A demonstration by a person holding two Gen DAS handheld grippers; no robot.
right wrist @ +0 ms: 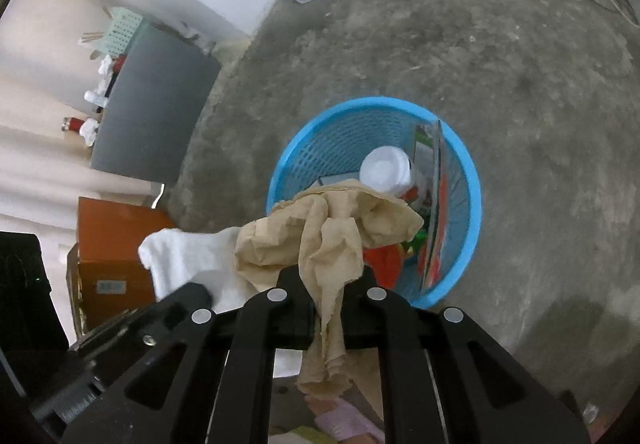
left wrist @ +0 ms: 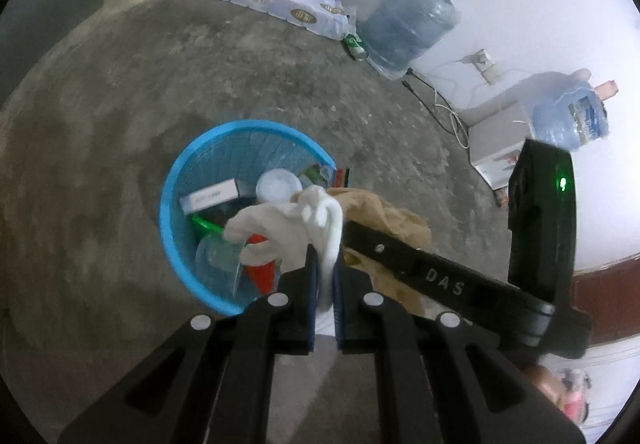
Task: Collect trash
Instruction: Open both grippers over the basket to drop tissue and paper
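Bin [left wrist: 176, 188] is already half filled with cups and boxes, and 2 rags are held right above it: white rag [left wrist: 288, 228] clamped in left gripper [left wrist: 325, 276], tan rag [right wrist: 320, 240] in right gripper [right wrist: 332, 284]'s loosened jaws, both undropped.

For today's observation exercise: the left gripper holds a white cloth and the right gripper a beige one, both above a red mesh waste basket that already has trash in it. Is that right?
Not quite: the mesh waste basket is blue, not red, as the right wrist view shows. The rest stands: the left gripper holds the white cloth, the right gripper the beige cloth, above trash already inside.
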